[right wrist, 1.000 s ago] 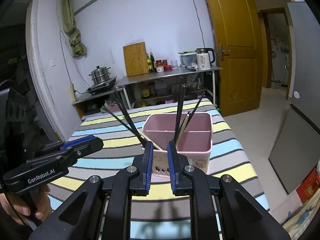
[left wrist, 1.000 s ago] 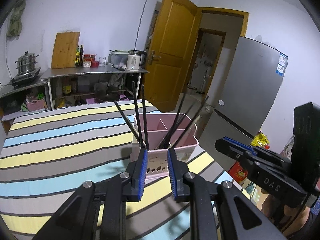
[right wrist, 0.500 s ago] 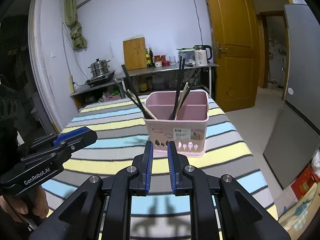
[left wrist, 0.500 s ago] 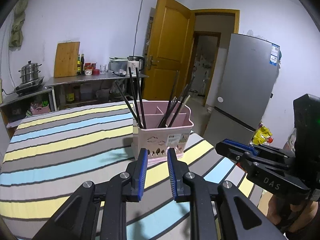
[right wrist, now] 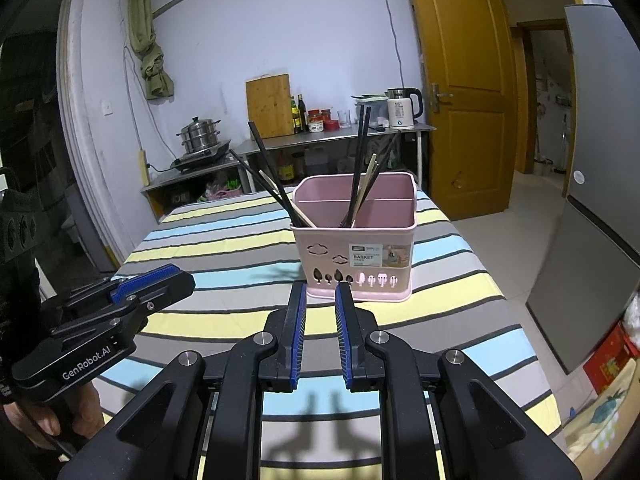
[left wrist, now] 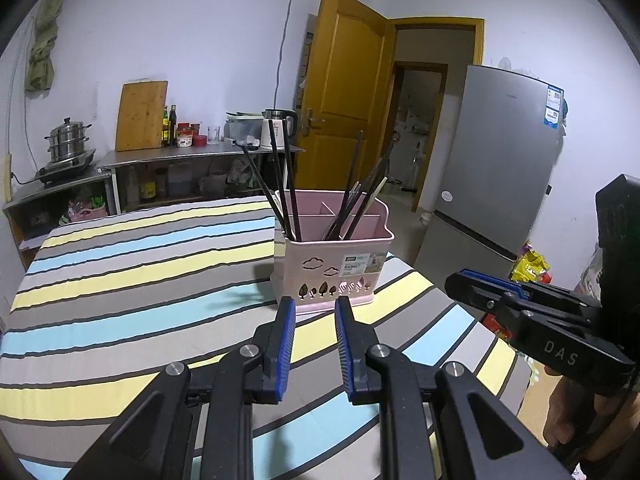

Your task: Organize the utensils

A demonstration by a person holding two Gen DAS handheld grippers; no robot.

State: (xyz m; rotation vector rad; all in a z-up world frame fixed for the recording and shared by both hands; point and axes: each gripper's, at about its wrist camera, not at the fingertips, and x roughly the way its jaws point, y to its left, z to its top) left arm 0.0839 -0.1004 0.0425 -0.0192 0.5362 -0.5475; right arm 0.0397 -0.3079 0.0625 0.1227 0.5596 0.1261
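Chopsticks [right wrist: 362, 184] all sit in the pink basket [right wrist: 356, 252], we reckon; both grippers [left wrist: 315, 308] [right wrist: 320, 294] empty, jaws slightly apart, so just pull away.

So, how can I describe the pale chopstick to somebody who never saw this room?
Find the striped table, then the pink basket standing on it with sticks leaning out. In the basket's front compartment, near the middle, one pale chopstick leans among the dark chopsticks. Its light wooden colour sets it apart from those black ones around it.
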